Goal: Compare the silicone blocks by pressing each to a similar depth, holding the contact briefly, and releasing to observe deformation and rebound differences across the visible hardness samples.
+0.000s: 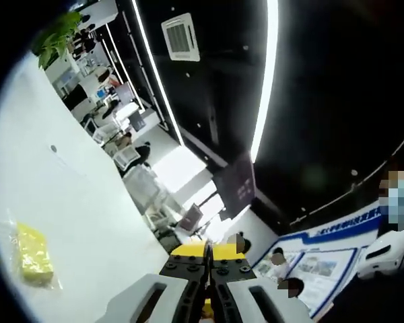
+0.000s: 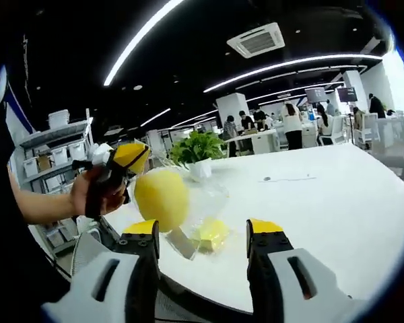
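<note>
My left gripper (image 1: 207,256) has its yellow-tipped jaws pressed together. In the right gripper view a hand holds that left gripper (image 2: 129,160) up at the left, and a clear bag with a round yellow silicone block (image 2: 161,196) hangs from its tips above the table's near edge. A second, smaller yellow block (image 2: 212,233) lies in clear wrap on the white table (image 2: 337,202); the left gripper view shows a bagged yellow block (image 1: 34,253) lying on the table too. My right gripper (image 2: 203,232) is open, its jaws framing the lying block from in front without touching it.
A potted plant (image 2: 198,145) stands at the table's far side, and a small flat item (image 2: 286,178) lies mid-table. Storage shelves (image 2: 50,158) stand at the left. People sit and stand at desks far behind. The table's near edge runs just ahead of my right jaws.
</note>
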A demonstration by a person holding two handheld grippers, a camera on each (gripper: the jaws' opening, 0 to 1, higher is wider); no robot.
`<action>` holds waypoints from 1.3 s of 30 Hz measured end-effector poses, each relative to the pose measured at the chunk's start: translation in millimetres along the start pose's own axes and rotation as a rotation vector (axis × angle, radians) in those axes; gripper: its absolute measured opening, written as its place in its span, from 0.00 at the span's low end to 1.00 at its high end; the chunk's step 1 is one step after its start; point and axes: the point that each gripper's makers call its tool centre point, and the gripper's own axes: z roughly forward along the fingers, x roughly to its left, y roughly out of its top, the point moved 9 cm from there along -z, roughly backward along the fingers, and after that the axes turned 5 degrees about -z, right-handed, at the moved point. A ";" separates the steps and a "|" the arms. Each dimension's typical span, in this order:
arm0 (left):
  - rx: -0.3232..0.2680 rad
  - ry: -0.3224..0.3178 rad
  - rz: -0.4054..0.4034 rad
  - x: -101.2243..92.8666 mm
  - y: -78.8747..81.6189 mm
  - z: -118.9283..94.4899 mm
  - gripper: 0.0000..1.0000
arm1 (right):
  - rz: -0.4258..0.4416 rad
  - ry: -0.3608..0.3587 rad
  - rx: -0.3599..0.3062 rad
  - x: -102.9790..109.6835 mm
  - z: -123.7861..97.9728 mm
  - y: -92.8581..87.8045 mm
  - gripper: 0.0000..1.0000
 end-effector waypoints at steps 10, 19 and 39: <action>0.014 0.007 -0.022 13.2 0.2 14.3 0.00 | -0.108 -0.201 0.036 -18.4 -6.4 -25.5 0.72; 0.053 0.069 -0.034 45.4 -12.7 31.3 0.00 | -0.209 -0.244 0.091 -19.3 2.1 -49.0 0.92; -0.011 0.497 -0.092 168.8 -15.0 54.5 0.00 | -0.252 -0.262 0.121 -24.1 3.0 -53.7 0.96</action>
